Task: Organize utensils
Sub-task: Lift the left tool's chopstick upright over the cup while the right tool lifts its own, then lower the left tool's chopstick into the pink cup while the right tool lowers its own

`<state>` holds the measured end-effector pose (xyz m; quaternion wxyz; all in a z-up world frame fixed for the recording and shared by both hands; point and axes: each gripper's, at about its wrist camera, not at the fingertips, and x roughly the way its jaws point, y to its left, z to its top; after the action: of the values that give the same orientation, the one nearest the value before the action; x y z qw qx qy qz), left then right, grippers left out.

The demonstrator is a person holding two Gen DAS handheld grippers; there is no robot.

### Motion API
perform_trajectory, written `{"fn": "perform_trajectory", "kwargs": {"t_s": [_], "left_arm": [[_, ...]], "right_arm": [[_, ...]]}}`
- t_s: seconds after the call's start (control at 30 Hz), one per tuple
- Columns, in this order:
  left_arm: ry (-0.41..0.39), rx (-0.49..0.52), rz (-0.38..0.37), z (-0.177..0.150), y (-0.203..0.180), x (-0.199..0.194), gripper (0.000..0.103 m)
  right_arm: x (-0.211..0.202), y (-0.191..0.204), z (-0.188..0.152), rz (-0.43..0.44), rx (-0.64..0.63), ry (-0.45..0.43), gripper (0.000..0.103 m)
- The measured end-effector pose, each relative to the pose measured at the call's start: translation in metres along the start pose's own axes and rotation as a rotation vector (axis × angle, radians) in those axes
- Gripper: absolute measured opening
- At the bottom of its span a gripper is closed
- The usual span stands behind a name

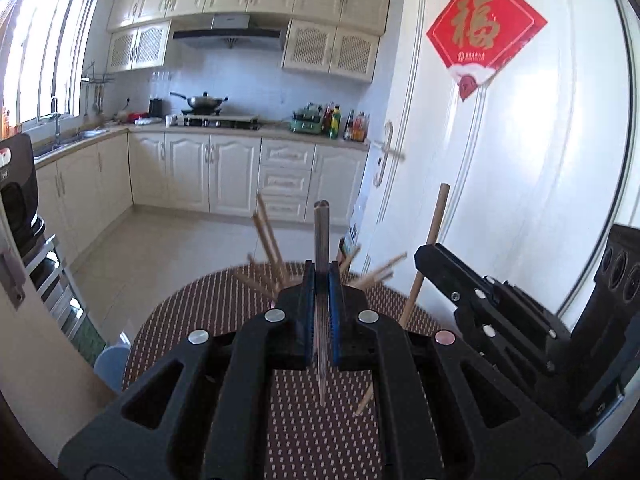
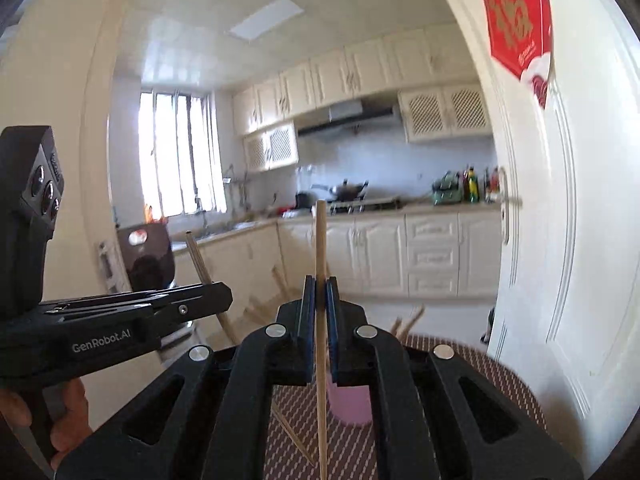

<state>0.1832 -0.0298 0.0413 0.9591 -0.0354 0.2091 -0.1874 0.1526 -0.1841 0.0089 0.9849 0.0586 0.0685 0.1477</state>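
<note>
My left gripper [image 1: 321,280] is shut on a dark chopstick [image 1: 321,232] held upright above the round table. My right gripper [image 2: 319,292] is shut on a light wooden chopstick [image 2: 320,240], also upright. The right gripper [image 1: 424,258] shows in the left wrist view at the right, with its chopstick [image 1: 434,224]. The left gripper [image 2: 224,294] shows in the right wrist view at the left, with its chopstick [image 2: 198,256]. A pink cup [image 2: 350,404] stands on the table behind the right gripper. Several light chopsticks [image 1: 266,240] stick up fanned out behind the left gripper.
The round table has a brown patterned mat [image 1: 320,420]. A white door [image 1: 520,180] with a red decoration [image 1: 486,28] stands close at the right. Loose chopsticks [image 2: 292,436] lie on the mat. A black appliance [image 1: 16,184] stands at the left. Kitchen cabinets [image 1: 224,172] are behind.
</note>
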Motion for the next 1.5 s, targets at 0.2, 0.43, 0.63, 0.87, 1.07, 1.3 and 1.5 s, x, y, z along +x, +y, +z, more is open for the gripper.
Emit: {"fn": "perform_trajectory", "kwargs": {"t_s": [0.2,0.43,0.63,0.87,1.07,1.3,1.5], "left_arm": [[-0.102,0.013,0.026,0.027,0.004,0.007,0.007],[-0.198,-0.015,0.036,0.043,0.013,0.021,0.006],[-0.246,-0.032,0.027,0.047,0.018,0.037,0.006],[-0.259,-0.014,0.026,0.039,0.019,0.060,0.006],[-0.238,0.000,0.032,0.028,0.019,0.075,0.006],[-0.171,0.030,0.034,0.009,0.016,0.088,0.007],[-0.125,0.038,0.023,-0.001,0.015,0.090,0.008]], "right_arm": [[0.017,-0.012,0.010,-0.052,0.019,-0.110,0.004],[0.052,-0.022,0.016,-0.097,0.030,-0.161,0.004],[0.067,-0.025,0.015,-0.116,0.020,-0.203,0.004],[0.081,-0.029,0.011,-0.110,0.017,-0.191,0.004],[0.087,-0.037,0.006,-0.103,0.025,-0.159,0.004],[0.088,-0.044,-0.004,-0.093,0.046,-0.115,0.004],[0.086,-0.044,-0.013,-0.080,0.056,-0.081,0.004]]}}
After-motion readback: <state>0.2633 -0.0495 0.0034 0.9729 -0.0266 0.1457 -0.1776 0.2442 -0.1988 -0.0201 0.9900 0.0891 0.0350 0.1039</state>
